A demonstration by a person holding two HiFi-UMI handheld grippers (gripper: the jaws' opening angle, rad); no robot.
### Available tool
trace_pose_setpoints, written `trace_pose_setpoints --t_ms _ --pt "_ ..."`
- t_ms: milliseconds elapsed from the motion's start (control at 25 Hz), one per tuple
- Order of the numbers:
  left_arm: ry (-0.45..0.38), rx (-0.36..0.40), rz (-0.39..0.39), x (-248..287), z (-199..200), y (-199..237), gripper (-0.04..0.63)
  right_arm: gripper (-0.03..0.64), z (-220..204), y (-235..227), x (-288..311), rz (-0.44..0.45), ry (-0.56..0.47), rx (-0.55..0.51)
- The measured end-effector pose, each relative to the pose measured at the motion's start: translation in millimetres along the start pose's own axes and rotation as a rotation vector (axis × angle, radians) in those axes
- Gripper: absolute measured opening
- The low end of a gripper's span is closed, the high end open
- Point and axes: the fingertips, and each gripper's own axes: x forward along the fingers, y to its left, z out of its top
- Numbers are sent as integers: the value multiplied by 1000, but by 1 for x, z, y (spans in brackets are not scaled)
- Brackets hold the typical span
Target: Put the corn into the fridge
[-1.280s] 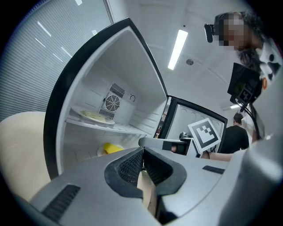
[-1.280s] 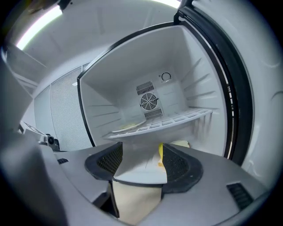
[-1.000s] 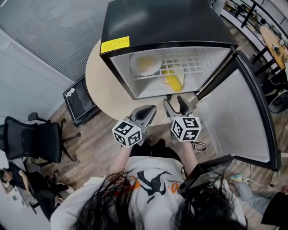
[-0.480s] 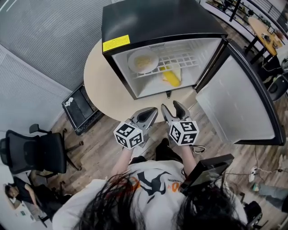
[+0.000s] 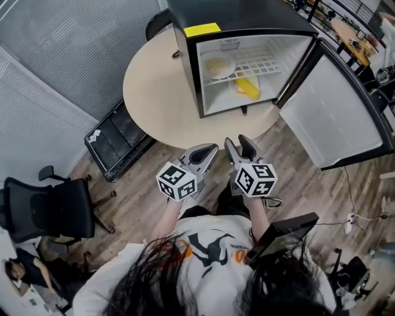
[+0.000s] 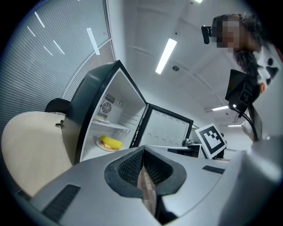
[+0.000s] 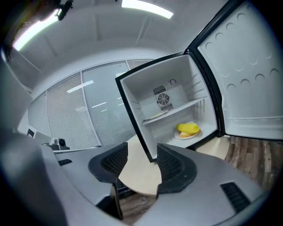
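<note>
Left hand-held gripper (image 5: 208, 151) closed, right hand-held gripper (image 5: 238, 143) parted, empty, jaws just narrowing: door (image 5: 333, 117) at 2 o'clock may stay ajar, warming corn (image 5: 248, 87).

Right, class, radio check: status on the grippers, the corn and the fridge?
Left gripper shut, empty. Right gripper open, jaws just been closing, nothing between them. Corn on plate inside fridge. Door open, nothing blocking it.

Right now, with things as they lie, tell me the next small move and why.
Probably swing the right gripper out to the open fridge door and push it shut. The corn already lies on its plate inside the fridge, and that gripper's jaws, which have just been closing, hold nothing.
</note>
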Motion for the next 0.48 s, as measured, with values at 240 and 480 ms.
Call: trace_pose_setpoints --t_ms 240,480 --pt "-8 -27 -36 -50 -15 -18 9 199 -23 36 -33 -42 -5 4" --pt "-53 -41 -30 -77 -13 -25 9 184 -30 60 -55 -42 3 -15"
